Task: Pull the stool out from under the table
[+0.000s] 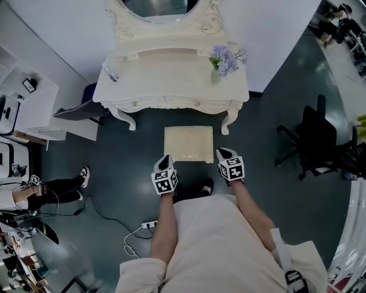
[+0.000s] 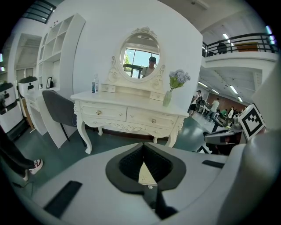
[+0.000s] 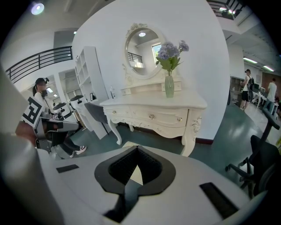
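- Left gripper (image 1: 167,158): its jaws are pressing together at the tips, clenched on nothing. In the left gripper view only a sliver of the cream seat is showing through the gap behind the tips. It is pointing forward and down at the near left corner of the stool. Whether it is touching that corner cannot be told.
- Right gripper (image 1: 225,153): its jaws are likewise closing on each other and gripping nothing. It is hanging just beside the stool's near right corner.
- Person: bare forearms are reaching forward from a light shirt, one gripper in each hand, with a marker cube riding on each.
- Stool (image 1: 189,143): its square cream cushion is standing on the floor between the grippers and the table. The whole seat is showing near of the table's front edge, and its far edge is lying about level with the feet of the front legs.
- Table (image 1: 171,86): a cream dressing table with carved legs and drawers is standing against the far white wall.
- Mirror (image 1: 160,7): an oval mirror is rising at the table's far edge.
- Vase (image 1: 215,74): it is holding purple flowers on the table's right part.
- Bottle (image 1: 111,74): it is lying on the table's left end.
- Grey chair (image 1: 77,111): it is standing left of the table.
- Black office chair (image 1: 314,137): it is standing well apart at the right.
- Power strip (image 1: 150,224): it is lying on the floor near the person's left side.
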Demonstrator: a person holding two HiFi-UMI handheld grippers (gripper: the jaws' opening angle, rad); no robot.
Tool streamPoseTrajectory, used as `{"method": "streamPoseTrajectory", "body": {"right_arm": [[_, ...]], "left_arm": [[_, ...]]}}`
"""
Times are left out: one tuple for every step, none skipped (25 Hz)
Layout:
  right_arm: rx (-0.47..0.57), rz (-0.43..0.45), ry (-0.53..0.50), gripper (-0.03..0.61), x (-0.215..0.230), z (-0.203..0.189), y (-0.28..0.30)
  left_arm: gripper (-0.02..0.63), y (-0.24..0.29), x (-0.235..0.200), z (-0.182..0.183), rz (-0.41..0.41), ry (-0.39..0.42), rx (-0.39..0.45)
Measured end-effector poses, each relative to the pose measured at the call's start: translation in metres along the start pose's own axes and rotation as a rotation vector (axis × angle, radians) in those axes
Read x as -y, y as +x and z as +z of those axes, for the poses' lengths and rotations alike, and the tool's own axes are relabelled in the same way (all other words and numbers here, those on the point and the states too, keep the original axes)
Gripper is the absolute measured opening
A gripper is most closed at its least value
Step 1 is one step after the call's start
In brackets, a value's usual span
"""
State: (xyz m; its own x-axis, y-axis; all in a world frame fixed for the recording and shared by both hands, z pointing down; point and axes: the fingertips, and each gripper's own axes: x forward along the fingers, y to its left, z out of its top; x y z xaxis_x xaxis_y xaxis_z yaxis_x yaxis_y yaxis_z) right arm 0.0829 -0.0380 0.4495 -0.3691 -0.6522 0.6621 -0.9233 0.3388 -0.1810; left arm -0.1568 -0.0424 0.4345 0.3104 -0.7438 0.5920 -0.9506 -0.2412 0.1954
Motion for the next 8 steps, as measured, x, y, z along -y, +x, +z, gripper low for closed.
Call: {"method": "streamPoseTrajectory", "body": {"right_arm": [[0.000, 0.000, 0.000, 0.043, 0.0002, 0.0000, -0.0002], [0.001, 0.000, 0.001, 0.043, 0.0005, 0.0000, -0.0004], [0.001, 0.000, 0.001, 0.043, 0.0008, 0.0001, -0.0006], [0.000, 0.001, 0.001, 0.043, 0.0010, 0.0000, -0.0006], [-0.001, 0.002, 0.001, 0.043, 0.0009, -0.0003, -0.0007], [-0.003, 0.003, 0.000, 0.043, 0.0006, -0.0007, -0.0007], [-0.005, 0.004, -0.002, 0.043, 0.0001, -0.0011, -0.0007], [-0.008, 0.004, -0.004, 0.043, -0.0004, -0.0016, -0.0007]], "left_arm": [[0.015, -0.0001, -0.0001, -0.0007, 0.000, 0.000, -0.001], [0.015, -0.0001, -0.0002, -0.0007, 0.001, -0.001, 0.000], [0.015, -0.0002, -0.0003, -0.0001, 0.003, -0.001, 0.000], [0.015, -0.0004, -0.0003, 0.0006, 0.004, -0.002, 0.002], [0.015, -0.0006, -0.0002, 0.0013, 0.005, -0.002, 0.003], [0.015, -0.0009, -0.0001, 0.0018, 0.006, -0.002, 0.005], [0.015, -0.0013, 0.0000, 0.0020, 0.006, -0.003, 0.006], [0.015, -0.0018, 0.0001, 0.0022, 0.007, -0.003, 0.006]]}}
